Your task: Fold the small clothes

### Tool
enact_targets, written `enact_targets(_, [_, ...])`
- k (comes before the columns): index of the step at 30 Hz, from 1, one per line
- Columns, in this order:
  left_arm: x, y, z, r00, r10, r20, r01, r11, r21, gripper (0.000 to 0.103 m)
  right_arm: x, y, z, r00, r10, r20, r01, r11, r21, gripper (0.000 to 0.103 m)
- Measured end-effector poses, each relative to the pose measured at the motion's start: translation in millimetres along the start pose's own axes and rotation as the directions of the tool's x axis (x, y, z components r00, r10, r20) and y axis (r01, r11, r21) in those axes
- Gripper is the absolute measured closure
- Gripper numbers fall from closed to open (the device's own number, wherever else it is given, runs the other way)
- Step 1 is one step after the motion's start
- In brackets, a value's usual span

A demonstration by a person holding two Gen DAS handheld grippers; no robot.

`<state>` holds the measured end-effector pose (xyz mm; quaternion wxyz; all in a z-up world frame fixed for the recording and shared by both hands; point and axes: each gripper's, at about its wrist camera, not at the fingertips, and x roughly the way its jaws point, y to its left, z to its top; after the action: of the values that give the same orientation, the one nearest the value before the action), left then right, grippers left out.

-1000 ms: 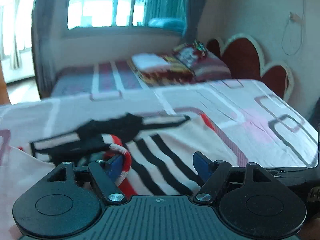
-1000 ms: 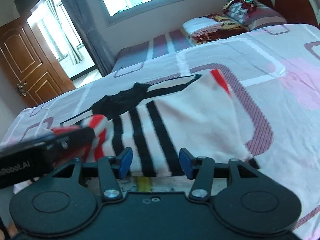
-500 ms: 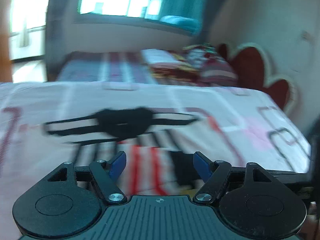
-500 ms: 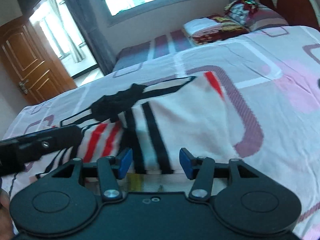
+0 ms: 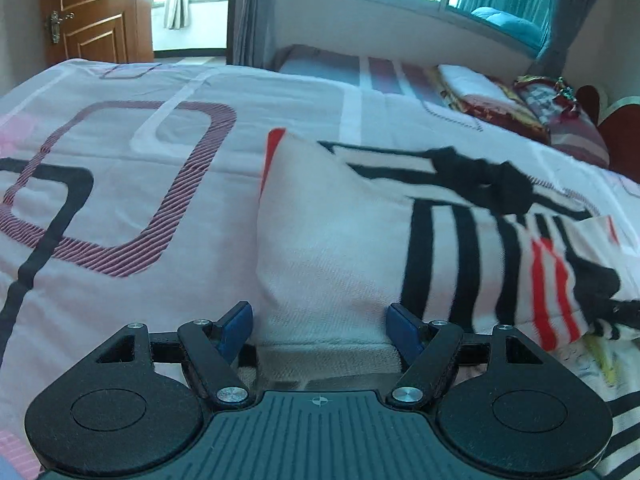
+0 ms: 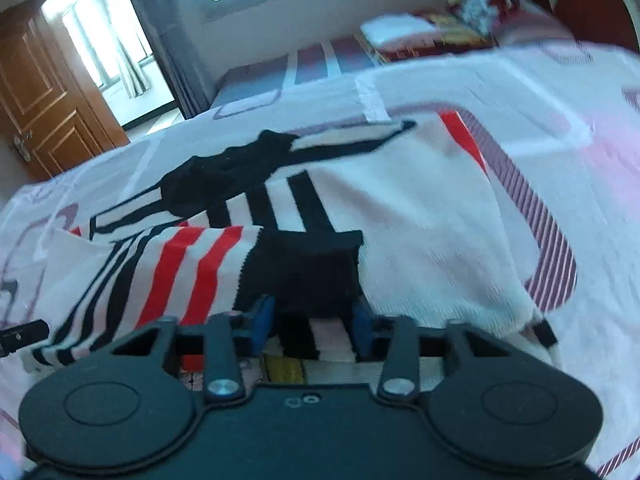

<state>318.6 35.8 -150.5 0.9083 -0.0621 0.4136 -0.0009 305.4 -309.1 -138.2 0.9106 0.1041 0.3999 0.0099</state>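
Striped shirt (image 5: 340, 240) on bedspread (image 5: 120, 200), no legible writing, left gripper (image 5: 320, 326) agape over near hem, right gripper (image 6: 314, 320) parted around black cuff (image 6: 304, 268)

Pink patterned bedsheet (image 5: 120, 200) bare left of striped white knit garment (image 5: 340, 240); folded red-striped sleeve (image 6: 180, 272) blocks centre.

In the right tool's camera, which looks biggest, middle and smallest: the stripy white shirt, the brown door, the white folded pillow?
1. White knitted shirt with black and red stripes, nearest the camera
2. Brown wooden door
3. White folded pillow, farthest away
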Motion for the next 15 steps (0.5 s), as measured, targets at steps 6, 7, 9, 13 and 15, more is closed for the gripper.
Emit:
enact_targets(6, [-3, 3, 6, 1.0, -0.004, 0.029, 0.005, 0.999, -0.034, 0.03, -14, 13, 4, 0.998, 0.028, 0.061, -0.024, 0.998, -0.057, 0.095])
enact_targets(7, [-2, 2, 11, 1.0, -0.005, 0.03, 0.006, 0.999, -0.04, 0.03, -21, 14, 7, 0.996, 0.025, 0.091, -0.019, 0.998, -0.067, 0.095])
enact_targets(9, [2, 4, 15, 1.0, -0.009, 0.019, 0.01, 0.999, -0.052, 0.03, -33, 12, 15, 0.99, 0.017, 0.139, -0.006, 0.997, -0.08, 0.095])
enact_targets(13, [19, 4, 15, 0.999, -0.045, -0.024, 0.043, 0.997, -0.071, 0.03, -39, -6, 20, 0.991, -0.019, 0.134, 0.029, 0.997, -0.074, 0.094])
enact_targets(15, [24, 6, 13, 0.998, -0.059, -0.034, 0.055, 0.993, -0.101, 0.03, -30, -17, 14, 0.993, -0.062, 0.1, 0.067, 0.996, -0.052, 0.094])
